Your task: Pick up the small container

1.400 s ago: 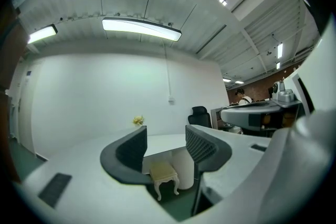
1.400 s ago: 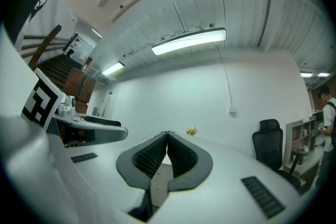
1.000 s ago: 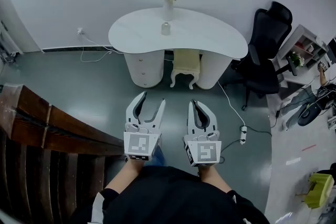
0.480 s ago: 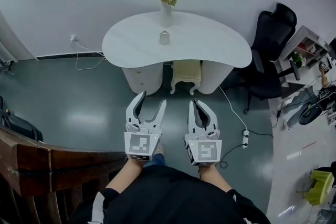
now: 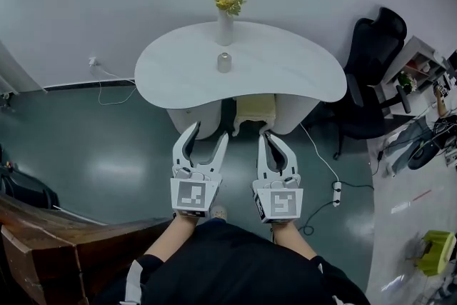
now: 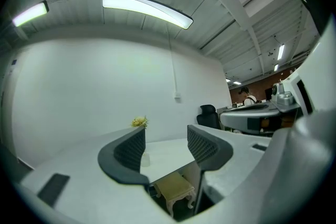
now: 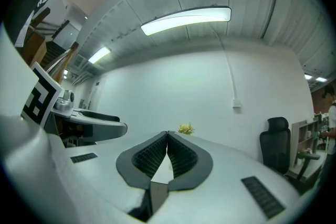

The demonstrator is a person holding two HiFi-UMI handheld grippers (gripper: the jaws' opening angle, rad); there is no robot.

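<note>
The small container [image 5: 224,62], a pale cup-like pot, stands near the middle of the white kidney-shaped table [image 5: 285,75], in front of a white vase of yellow flowers [image 5: 226,11]. Both grippers are held low, well short of the table. My left gripper [image 5: 207,132] is open with nothing between its fingers. Through its jaws, the left gripper view shows the container [image 6: 145,160] far off on the table [image 6: 168,150]. My right gripper [image 5: 269,138] is shut and empty. In the right gripper view its pads [image 7: 157,152] meet, and the flowers [image 7: 185,128] show beyond them.
A cream stool [image 5: 255,109] sits under the table. A black office chair [image 5: 371,75] stands to the right, with shelves [image 5: 421,68] behind it. A power strip [image 5: 335,189] with a cable lies on the floor. A dark wooden railing [image 5: 64,253] is at the lower left.
The table and container have come nearer and lower in the head view. The wooden railing has slid down and left. Both grippers keep their place in the view.
</note>
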